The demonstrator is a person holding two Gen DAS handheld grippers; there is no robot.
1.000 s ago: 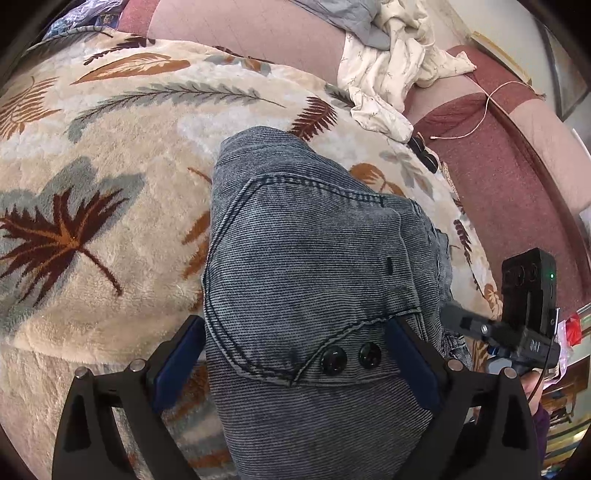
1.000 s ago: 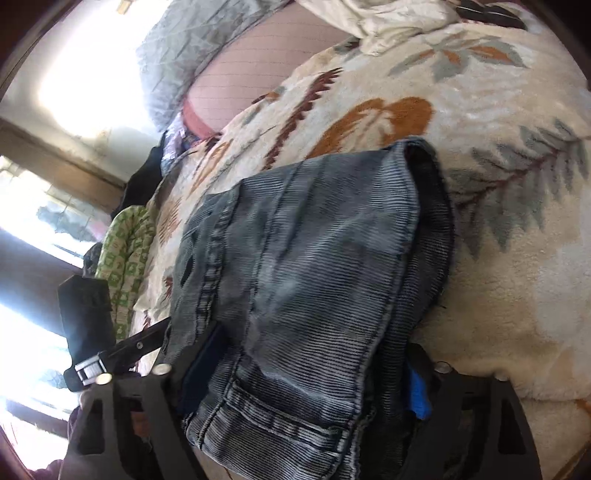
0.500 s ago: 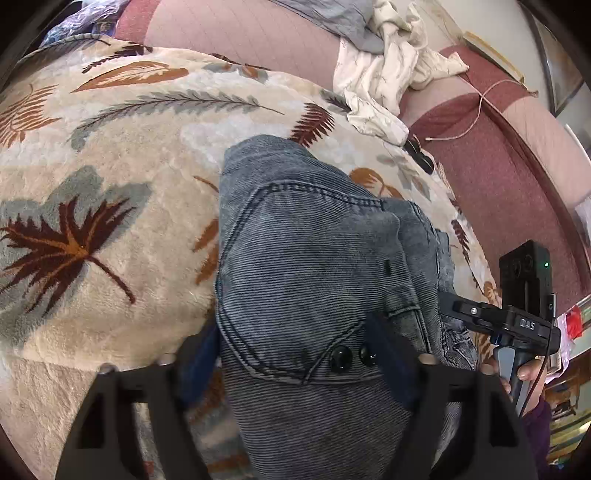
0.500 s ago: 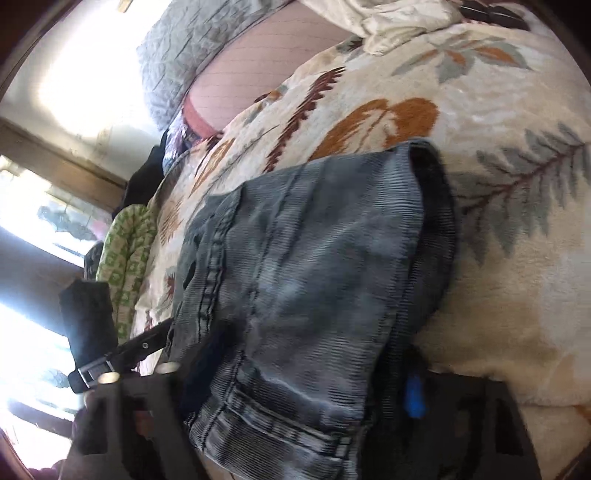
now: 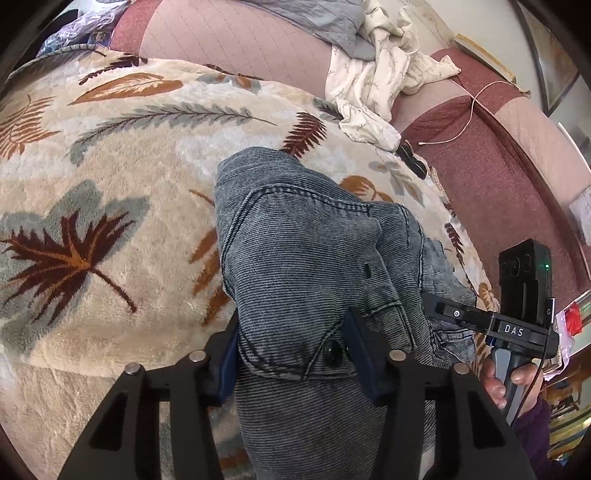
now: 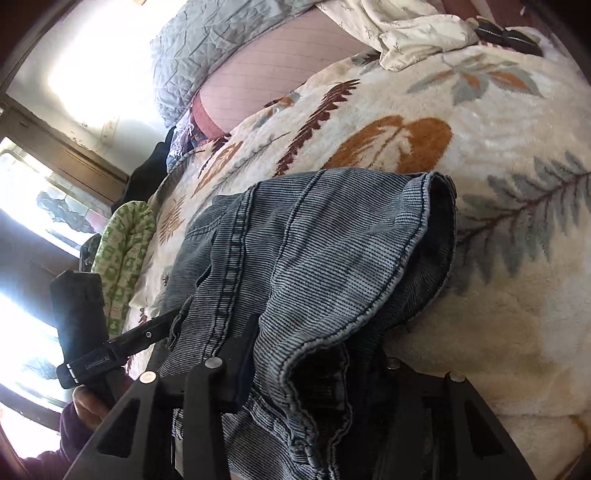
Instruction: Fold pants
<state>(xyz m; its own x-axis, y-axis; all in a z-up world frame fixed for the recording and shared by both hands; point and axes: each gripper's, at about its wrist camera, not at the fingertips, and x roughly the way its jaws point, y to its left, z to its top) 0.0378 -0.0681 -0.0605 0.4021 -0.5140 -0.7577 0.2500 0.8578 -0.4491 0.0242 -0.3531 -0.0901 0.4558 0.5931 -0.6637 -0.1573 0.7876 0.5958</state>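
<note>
Left wrist view: left gripper (image 5: 291,354) clamped on the near end of the grey-blue ribbed denim pants (image 5: 310,251), long axis stretching straight ahead over the cream leaf-patterned fleece blanket (image 5: 110,229). Right wrist view: right gripper (image 6: 317,373) likewise pinching the near edge (far finger buried in cloth), bundle extending forward and leftward, both tools equally close.

A: Left wrist cam rides behind its own fingers (image 5: 229,354), looks forward and down, very close on the pants (image 5: 306,258). Leaf-print blanket (image 5: 110,184) fills the left, pink quilted bed cover (image 5: 236,40) runs along the top.

B: Right wrist cam, same mount, also very close on the pants (image 6: 314,251), rolled sideways and facing the window (image 6: 33,229).

A: Overlap?

B: Pants, blanket (image 6: 498,295), white crumpled cloth (image 5: 373,77) at the far edge (image 6: 406,26). Each view catches the other gripper: right gripper (image 5: 491,325) in the left cam, left gripper (image 6: 107,354) in the right cam.
</note>
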